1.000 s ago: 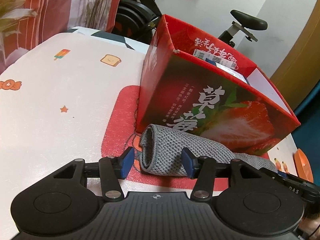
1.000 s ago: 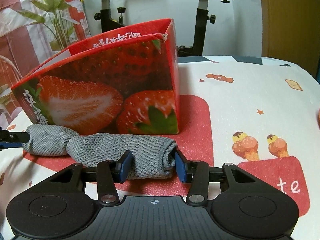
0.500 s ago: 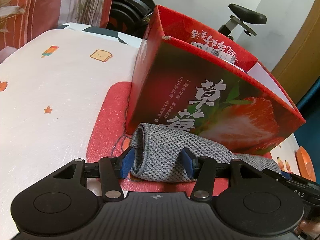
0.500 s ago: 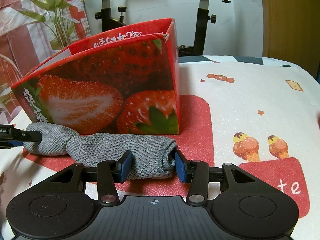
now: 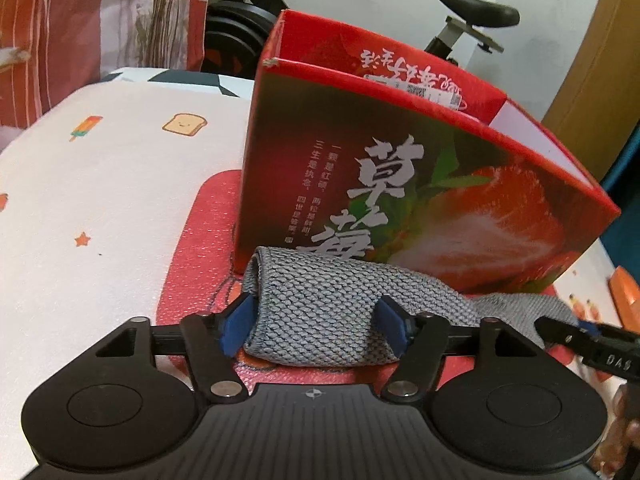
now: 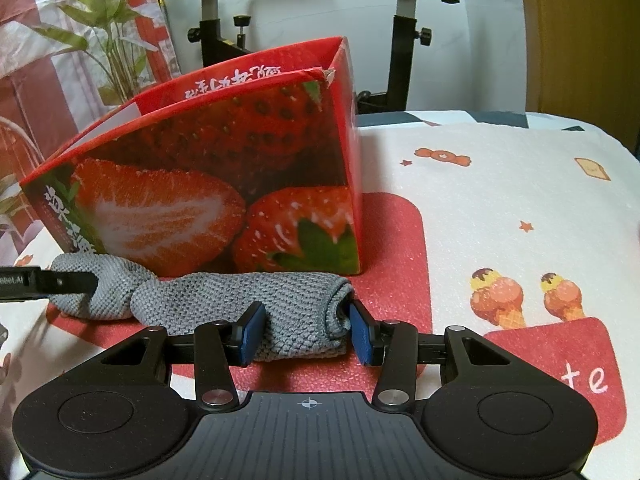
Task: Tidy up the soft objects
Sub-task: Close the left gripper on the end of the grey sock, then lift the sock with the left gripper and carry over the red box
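Note:
A rolled grey knit cloth [image 5: 320, 308] lies on the table against the front of a red strawberry box [image 5: 420, 184]. My left gripper [image 5: 316, 324] straddles the cloth's left end, its blue pads on either side, the jaws wide and touching the cloth lightly. My right gripper [image 6: 306, 328] straddles the cloth's right end [image 6: 296, 312] in the same way, one pad at the rolled tip. The box [image 6: 224, 184] is open at the top. The cloth is twisted in the middle [image 6: 132, 300]. Each gripper's finger shows at the edge of the other view.
The table has a white printed cover with a red patch [image 6: 400, 248] under the cloth. An exercise bike [image 6: 404, 32] and a plant [image 6: 104, 40] stand behind the table. An orange object [image 5: 626, 300] lies at the far right.
My left gripper has moved forward and the cloth's left end now sits deeper between its fingers. The right gripper has barely moved.

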Available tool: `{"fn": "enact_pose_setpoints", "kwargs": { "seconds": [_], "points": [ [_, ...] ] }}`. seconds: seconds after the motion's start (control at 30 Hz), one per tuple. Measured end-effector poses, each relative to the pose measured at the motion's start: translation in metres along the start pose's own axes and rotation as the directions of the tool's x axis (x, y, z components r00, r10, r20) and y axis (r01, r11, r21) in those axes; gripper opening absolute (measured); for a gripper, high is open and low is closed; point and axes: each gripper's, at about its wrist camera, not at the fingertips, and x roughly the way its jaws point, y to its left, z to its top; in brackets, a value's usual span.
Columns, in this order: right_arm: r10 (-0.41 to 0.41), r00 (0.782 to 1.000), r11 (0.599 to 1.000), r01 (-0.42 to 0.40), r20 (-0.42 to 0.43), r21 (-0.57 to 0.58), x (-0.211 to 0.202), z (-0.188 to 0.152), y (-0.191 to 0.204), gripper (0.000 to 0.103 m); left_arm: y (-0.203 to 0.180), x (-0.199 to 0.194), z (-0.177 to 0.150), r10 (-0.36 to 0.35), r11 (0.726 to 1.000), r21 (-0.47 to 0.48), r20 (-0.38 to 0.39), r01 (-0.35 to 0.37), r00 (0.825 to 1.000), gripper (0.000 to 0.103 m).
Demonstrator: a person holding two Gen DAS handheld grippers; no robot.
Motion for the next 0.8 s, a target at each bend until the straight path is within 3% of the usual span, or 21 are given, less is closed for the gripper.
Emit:
{"fn": "enact_pose_setpoints", "kwargs": {
  "seconds": [0.4,0.8],
  "points": [
    [0.042,0.999,0.998,-0.042,0.006,0.038,-0.008,-0.002,-0.001,0.026,0.002,-0.014,-0.008,0.009,1.000,0.005,-0.028,-0.009,1.000,0.019],
    [0.117,0.984,0.993,-0.120,0.133,0.012,-0.036,0.003,0.004,0.019,-0.002,-0.035,-0.014,0.000,1.000,0.024,0.013,-0.001,1.000,0.013]
  ]
}}
